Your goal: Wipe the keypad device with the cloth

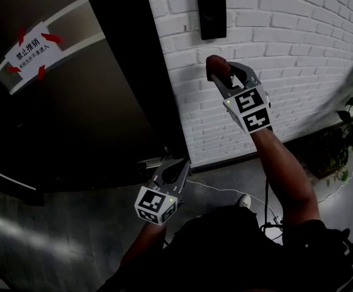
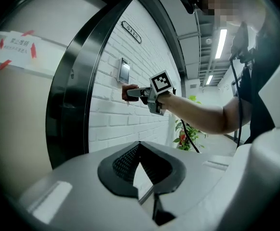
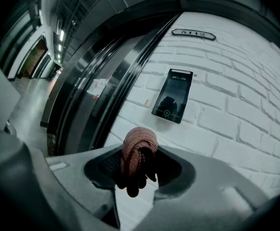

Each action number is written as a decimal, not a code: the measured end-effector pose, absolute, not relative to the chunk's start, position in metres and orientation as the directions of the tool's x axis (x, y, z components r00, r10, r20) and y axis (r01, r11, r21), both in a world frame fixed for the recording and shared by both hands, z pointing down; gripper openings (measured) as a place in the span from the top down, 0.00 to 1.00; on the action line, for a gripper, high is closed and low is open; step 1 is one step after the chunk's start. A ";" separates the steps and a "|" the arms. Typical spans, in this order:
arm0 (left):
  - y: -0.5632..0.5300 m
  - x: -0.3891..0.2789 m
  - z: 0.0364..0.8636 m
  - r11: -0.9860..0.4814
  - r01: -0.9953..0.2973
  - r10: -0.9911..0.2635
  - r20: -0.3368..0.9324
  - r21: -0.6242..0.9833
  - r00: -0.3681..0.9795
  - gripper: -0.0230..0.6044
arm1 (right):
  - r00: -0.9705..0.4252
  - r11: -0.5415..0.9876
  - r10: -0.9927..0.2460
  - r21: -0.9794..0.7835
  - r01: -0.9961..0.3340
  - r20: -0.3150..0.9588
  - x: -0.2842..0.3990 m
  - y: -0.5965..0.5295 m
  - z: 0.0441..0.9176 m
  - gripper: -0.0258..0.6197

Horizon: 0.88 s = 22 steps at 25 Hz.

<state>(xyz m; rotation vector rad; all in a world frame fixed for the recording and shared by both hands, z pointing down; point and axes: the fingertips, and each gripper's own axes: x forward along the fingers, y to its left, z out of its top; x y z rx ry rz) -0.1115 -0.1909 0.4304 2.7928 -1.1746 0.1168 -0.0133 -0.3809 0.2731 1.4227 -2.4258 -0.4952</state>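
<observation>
Your right hand-held gripper [image 1: 219,75] pinches the cloth [image 3: 139,148]; above it, the keypad device [image 3: 172,101] shows illegible print. Your left hand-held gripper [image 2: 140,145] is closed.

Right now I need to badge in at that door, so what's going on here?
A person holds a two-jaw gripper in each hand. The right gripper is raised to the white brick wall, its jaws shut on a bunched reddish cloth just below the dark keypad device; the cloth is not on the device yet. The left gripper hangs low near the dark door, jaws together with nothing in them.
</observation>
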 end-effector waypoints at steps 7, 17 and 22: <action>-0.188 -0.109 0.434 -0.716 -0.693 -0.684 0.115 0.084 0.720 0.94 | -0.502 0.523 -0.852 0.302 -0.797 0.148 -0.003 -0.324 0.340 0.73; -0.175 -0.109 0.419 -0.655 -0.752 -0.748 0.078 0.079 0.660 0.94 | -0.692 0.707 -0.707 0.145 -0.692 0.143 0.011 -0.214 0.390 0.73; -0.161 -0.083 0.420 -0.630 -0.772 -0.768 0.075 0.088 0.636 0.94 | -0.685 0.693 -0.716 0.020 -0.720 0.135 0.055 -0.170 0.406 0.73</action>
